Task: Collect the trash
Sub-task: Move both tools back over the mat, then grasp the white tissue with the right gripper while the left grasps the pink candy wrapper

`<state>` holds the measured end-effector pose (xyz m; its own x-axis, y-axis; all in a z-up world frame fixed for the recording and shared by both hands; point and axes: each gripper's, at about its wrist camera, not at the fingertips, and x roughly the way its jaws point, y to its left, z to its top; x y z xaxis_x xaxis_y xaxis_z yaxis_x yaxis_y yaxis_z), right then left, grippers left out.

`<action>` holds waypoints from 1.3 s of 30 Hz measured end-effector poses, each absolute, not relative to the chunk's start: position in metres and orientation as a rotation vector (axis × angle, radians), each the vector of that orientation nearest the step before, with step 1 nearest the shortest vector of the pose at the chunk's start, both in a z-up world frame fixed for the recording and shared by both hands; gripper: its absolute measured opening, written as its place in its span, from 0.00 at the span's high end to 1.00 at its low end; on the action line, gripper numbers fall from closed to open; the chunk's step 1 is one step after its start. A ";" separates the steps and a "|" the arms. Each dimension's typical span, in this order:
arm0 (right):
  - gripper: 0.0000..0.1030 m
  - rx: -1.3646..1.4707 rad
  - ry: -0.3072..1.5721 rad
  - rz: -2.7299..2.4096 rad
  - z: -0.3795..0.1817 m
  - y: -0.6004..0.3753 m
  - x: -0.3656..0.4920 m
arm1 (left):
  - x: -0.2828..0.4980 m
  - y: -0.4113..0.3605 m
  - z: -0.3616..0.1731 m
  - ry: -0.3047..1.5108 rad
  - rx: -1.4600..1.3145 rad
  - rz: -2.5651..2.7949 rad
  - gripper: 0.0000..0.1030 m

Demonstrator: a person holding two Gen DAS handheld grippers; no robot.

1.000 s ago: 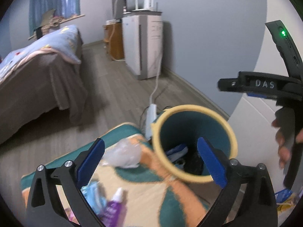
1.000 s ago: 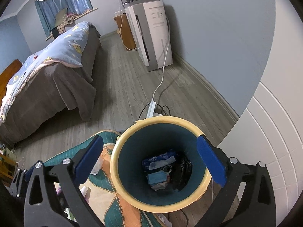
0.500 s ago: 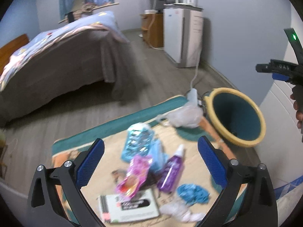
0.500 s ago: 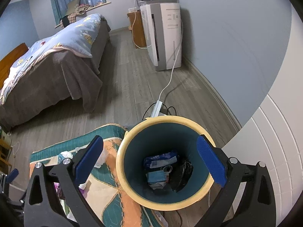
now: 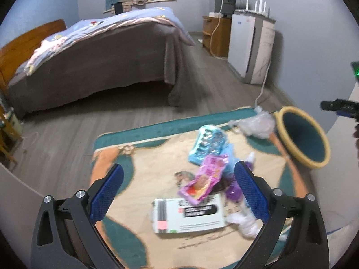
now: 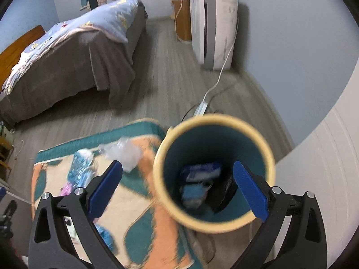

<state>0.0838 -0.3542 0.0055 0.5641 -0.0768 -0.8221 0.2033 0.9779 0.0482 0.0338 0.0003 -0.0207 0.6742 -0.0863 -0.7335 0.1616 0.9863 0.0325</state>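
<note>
Left wrist view: the left gripper (image 5: 178, 192) hangs over the rug (image 5: 139, 170) with its fingers spread wide and nothing between the blue pads (image 5: 107, 192). Inside the gap, from left to right, lie a white box (image 5: 190, 215) and a pink wrapper (image 5: 205, 180) overlapping the box's far edge; a purple bottle (image 5: 233, 190) lies partly hidden by the right finger. A white wad (image 5: 245, 223) sits just beside the box, under that finger. Beyond the pads lie a light-blue pack (image 5: 207, 144) and, farther right, a clear bag (image 5: 258, 125) next to the bin (image 5: 303, 157), which stands off the rug's right edge.

Right wrist view: the right gripper (image 6: 178, 190) is likewise open and empty. The rug lies under its left finger; the bin's mouth sits mostly between the pads, the right pad over its interior. Blue packets (image 6: 200, 172) and something black (image 6: 222, 195) lie blurred at the bin's bottom.
</note>
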 end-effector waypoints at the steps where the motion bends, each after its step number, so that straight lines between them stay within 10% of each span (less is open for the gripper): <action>1: 0.06 0.140 0.960 -0.166 0.006 -0.347 0.081 | 0.034 0.002 -0.023 0.824 0.104 -0.128 0.05; 25: 0.06 -0.048 1.107 0.053 -0.092 -0.163 0.003 | 0.036 0.083 -0.031 0.884 -0.090 0.032 0.05; 39: 0.74 -0.142 1.332 0.146 -0.143 -0.131 0.004 | 0.043 0.078 -0.037 0.898 -0.104 0.016 0.05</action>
<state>0.0044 -0.1313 -0.1434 0.2297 0.0242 -0.9730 -0.1866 0.9822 -0.0196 0.0434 0.0779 -0.0366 0.6234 -0.0297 -0.7814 -0.0578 0.9948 -0.0839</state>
